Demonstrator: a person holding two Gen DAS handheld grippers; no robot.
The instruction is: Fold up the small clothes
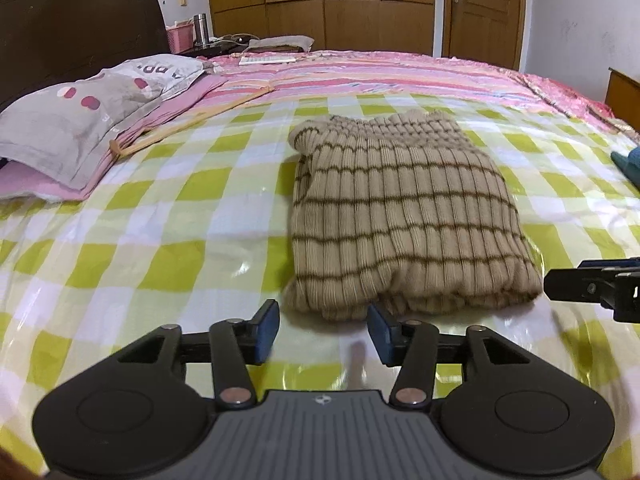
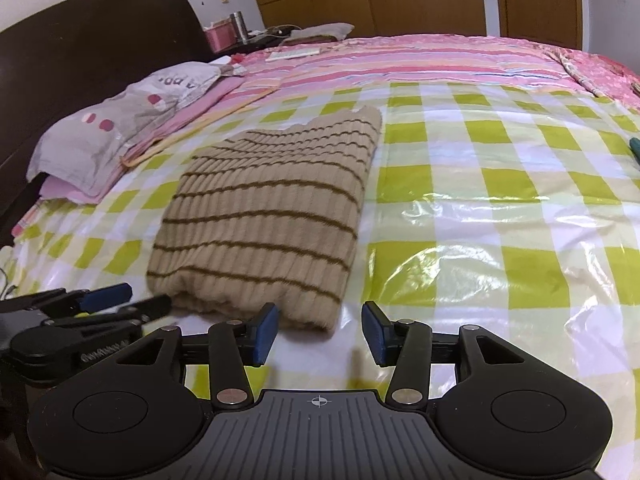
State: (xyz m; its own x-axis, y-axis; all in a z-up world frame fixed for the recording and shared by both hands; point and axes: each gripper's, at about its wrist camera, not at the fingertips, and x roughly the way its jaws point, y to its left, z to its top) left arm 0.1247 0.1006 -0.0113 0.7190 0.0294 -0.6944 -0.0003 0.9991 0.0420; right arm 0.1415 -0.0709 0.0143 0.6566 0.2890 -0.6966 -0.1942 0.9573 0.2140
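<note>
A beige ribbed sweater with thin brown stripes [image 1: 400, 216] lies folded into a compact rectangle on the green-and-white checked cover [image 1: 160, 208]. My left gripper [image 1: 323, 330] stands open just in front of the sweater's near edge, with nothing between its blue pads. In the right wrist view the same sweater [image 2: 264, 216] lies ahead and to the left. My right gripper [image 2: 320, 332] is open beside the sweater's near right corner, holding nothing. Each gripper shows in the other's view: the right one [image 1: 600, 286] at the right edge, the left one [image 2: 100, 304] at the lower left.
A grey pillow [image 1: 80, 120] on pink folded cloth lies at the left by the dark headboard [image 1: 72, 20]. A pink striped blanket [image 1: 360, 76] covers the far bed. A teal item [image 1: 628, 164] pokes in at the right edge. Wooden wardrobes and a door stand behind.
</note>
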